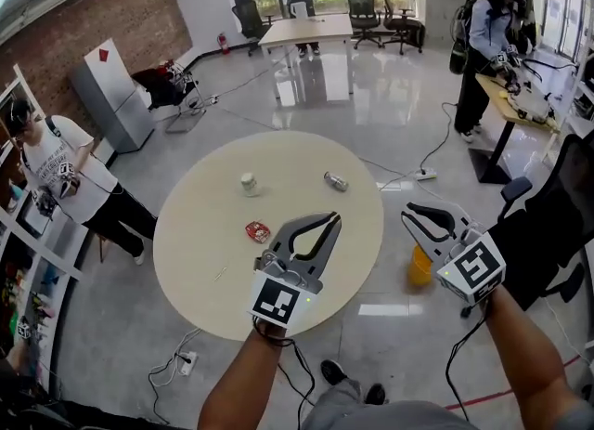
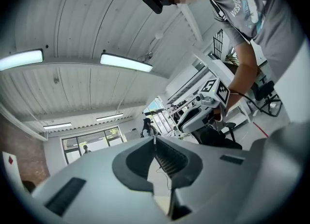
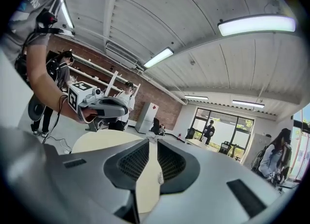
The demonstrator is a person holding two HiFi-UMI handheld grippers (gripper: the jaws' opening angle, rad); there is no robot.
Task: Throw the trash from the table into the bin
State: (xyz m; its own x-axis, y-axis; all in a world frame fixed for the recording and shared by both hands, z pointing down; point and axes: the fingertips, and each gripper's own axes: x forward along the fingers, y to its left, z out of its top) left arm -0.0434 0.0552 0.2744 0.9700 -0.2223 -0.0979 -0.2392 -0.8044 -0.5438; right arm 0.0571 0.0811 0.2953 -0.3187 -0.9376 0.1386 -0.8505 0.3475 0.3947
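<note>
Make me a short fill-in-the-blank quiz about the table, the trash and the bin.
1. The table has a ___ top.
2. The wrapper on it is coloured ___.
3. The yellow bin stands on the ___, beside the table.
Missing words: round; red; floor.
</note>
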